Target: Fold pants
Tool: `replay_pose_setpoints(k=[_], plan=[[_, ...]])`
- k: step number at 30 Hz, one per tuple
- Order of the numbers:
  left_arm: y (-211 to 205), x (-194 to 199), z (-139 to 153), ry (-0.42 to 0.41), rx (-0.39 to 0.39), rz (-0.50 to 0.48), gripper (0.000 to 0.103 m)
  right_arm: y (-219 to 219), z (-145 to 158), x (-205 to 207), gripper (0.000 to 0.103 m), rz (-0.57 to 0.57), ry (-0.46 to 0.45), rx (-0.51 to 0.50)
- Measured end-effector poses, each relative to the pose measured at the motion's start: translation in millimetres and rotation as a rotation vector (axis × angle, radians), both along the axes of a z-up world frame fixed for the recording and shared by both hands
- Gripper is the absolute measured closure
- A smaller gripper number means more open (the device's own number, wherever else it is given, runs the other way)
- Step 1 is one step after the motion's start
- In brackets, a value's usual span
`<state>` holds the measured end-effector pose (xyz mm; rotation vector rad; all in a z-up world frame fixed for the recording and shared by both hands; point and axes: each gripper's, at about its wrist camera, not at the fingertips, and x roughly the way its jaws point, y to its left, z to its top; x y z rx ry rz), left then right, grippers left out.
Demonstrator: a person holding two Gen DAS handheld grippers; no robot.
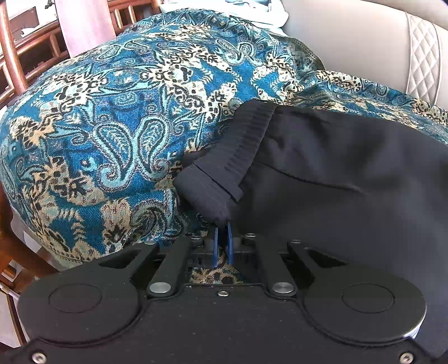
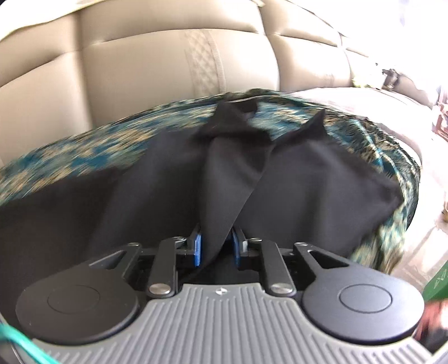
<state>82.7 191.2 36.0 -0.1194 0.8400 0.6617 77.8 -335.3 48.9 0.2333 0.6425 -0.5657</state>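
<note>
Black pants (image 1: 336, 173) lie on a blue paisley cloth (image 1: 112, 112) over a sofa seat. In the left wrist view the ribbed waistband (image 1: 246, 145) is folded over at its corner, and my left gripper (image 1: 222, 226) is shut on that corner of the waistband. In the right wrist view the pants (image 2: 168, 182) spread across the cloth (image 2: 84, 148), bunched into a ridge in the middle. My right gripper (image 2: 215, 238) is shut on a raised fold of the pants fabric between its blue pads (image 2: 197, 249).
The beige leather sofa back (image 2: 140, 56) rises behind the cloth. A wooden chair frame (image 1: 16, 56) stands to the far left. A pale garment (image 1: 84, 25) hangs at the back left. The cloth's right edge (image 2: 392, 238) drops off the seat.
</note>
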Motion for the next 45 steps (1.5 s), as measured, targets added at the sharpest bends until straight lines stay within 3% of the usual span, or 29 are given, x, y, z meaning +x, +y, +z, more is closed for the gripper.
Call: replay_pose_setpoints(k=[4,12,19,21,24,28,31,37,41,45], plan=[[-0.7,-0.2,-0.4,-0.002,0.009,0.0,0.095,-51.2,2.8,20.4,0.058,-0.028,-0.02,0.062],[-3.0,0.7,-1.3,0.001,0.023,0.003,0.095,-106.5,2.1,57.2,0.044,-0.032,-0.042,0.068],[-3.0,4.0,-2.0,0.018,0.041,0.005,0.095,-146.3,2.9,85.5,0.045,-0.076,-0.06,0.091],[-3.1,4.7,-2.7,0.022,0.047,0.004,0.095,-156.5,4.6,90.7,0.061,-0.071,-0.075,0.117],[-5.3,7.0,-3.6,0.03,0.058,0.012,0.095,-166.6,9.3,102.5,0.073,-0.066,-0.076,0.127],[-7.0,9.4,-4.4,0.035,0.067,0.026,0.095,-180.6,10.9,124.3,0.072,-0.053,-0.021,0.148],[-7.4,9.9,-4.7,0.038,0.072,0.03,0.095,-187.8,10.5,132.3,0.095,-0.057,0.002,0.156],[-7.3,10.4,-5.4,0.041,0.078,0.032,0.095,-176.4,48.6,117.7,0.097,-0.029,-0.085,0.029],[-6.0,10.7,-5.3,0.045,0.078,0.025,0.095,-170.4,78.5,72.7,0.097,-0.083,-0.169,-0.045],[-2.3,9.7,-4.3,0.05,0.068,0.003,0.095,-179.6,71.5,24.2,0.097,-0.148,-0.14,-0.039]])
